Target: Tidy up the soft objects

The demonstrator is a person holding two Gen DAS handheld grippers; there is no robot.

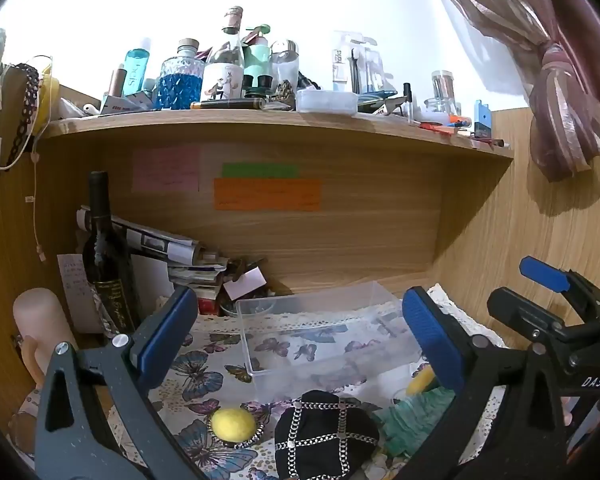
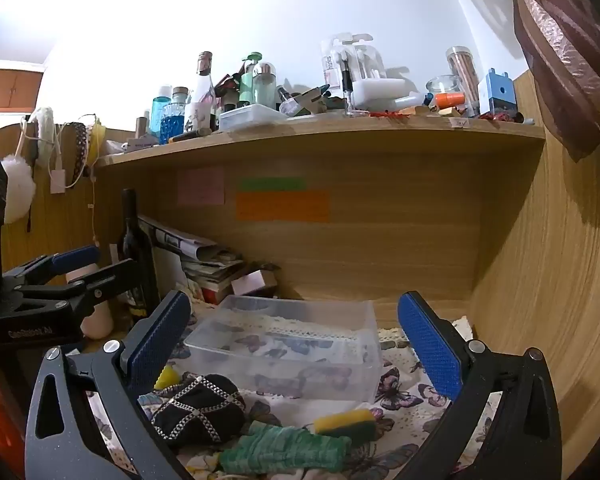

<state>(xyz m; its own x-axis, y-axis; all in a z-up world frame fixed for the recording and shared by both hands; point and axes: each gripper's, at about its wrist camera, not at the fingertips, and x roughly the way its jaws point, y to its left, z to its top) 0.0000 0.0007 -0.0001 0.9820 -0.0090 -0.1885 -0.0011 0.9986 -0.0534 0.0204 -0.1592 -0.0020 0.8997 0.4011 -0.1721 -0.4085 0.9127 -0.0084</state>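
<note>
A clear plastic box (image 1: pixel 320 336) stands empty on the butterfly cloth (image 1: pixel 196 364); it also shows in the right wrist view (image 2: pixel 296 348). In front of it lie a yellow ball (image 1: pixel 233 423), a black chain-patterned pouch (image 1: pixel 324 436), a green knitted cloth (image 1: pixel 412 416) and a yellow-green sponge (image 2: pixel 346 420). The pouch (image 2: pixel 198 406), green cloth (image 2: pixel 284 448) and ball (image 2: pixel 166 378) show in the right wrist view too. My left gripper (image 1: pixel 300 340) is open and empty above them. My right gripper (image 2: pixel 294 346) is open and empty; it also appears at the right of the left wrist view (image 1: pixel 540 292).
A dark wine bottle (image 1: pixel 108 256), rolled papers (image 1: pixel 160 240) and a pale cylinder (image 1: pixel 40 328) stand at the back left. A crowded shelf (image 1: pixel 280 120) of bottles hangs overhead. Wooden walls enclose the alcove at the back and right (image 2: pixel 540 280).
</note>
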